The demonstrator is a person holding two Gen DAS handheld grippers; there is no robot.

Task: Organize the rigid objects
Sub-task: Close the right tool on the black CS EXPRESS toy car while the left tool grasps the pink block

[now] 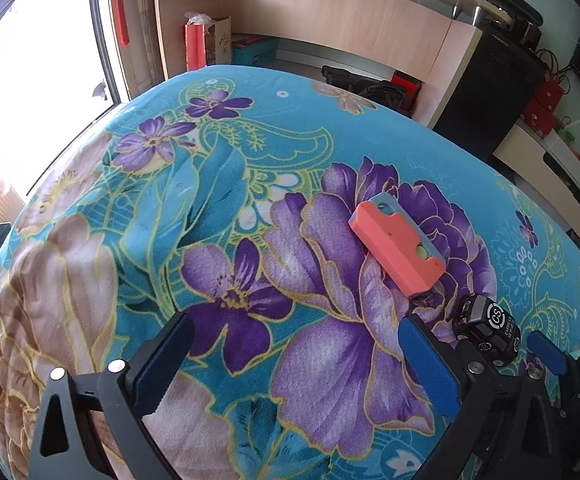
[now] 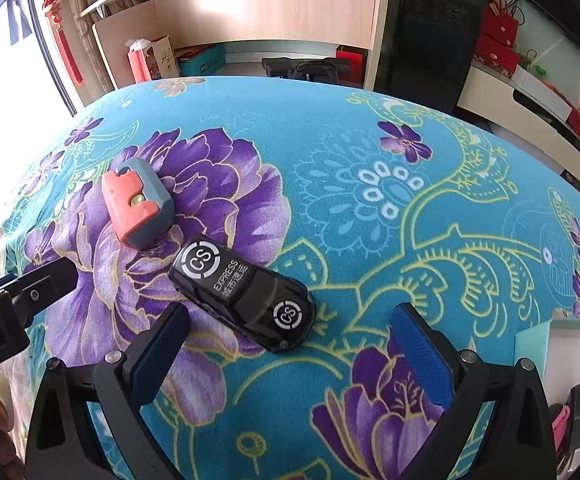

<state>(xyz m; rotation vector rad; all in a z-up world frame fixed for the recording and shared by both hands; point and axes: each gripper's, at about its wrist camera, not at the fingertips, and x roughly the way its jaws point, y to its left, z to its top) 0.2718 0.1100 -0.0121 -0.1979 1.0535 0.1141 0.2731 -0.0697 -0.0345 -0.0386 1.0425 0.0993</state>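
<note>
A coral and grey-blue block lies on the floral cloth, right of centre in the left wrist view; it also shows in the right wrist view. A black toy car marked "CS EXPRESS" lies just in front of it; in the left wrist view the car is partly behind my right finger. My left gripper is open and empty, left of both objects. My right gripper is open and empty, its jaws just short of the car.
The teal and purple floral cloth covers the whole surface. The left gripper's finger enters the right wrist view at left. A wooden desk, a black cabinet and red boxes stand beyond the far edge.
</note>
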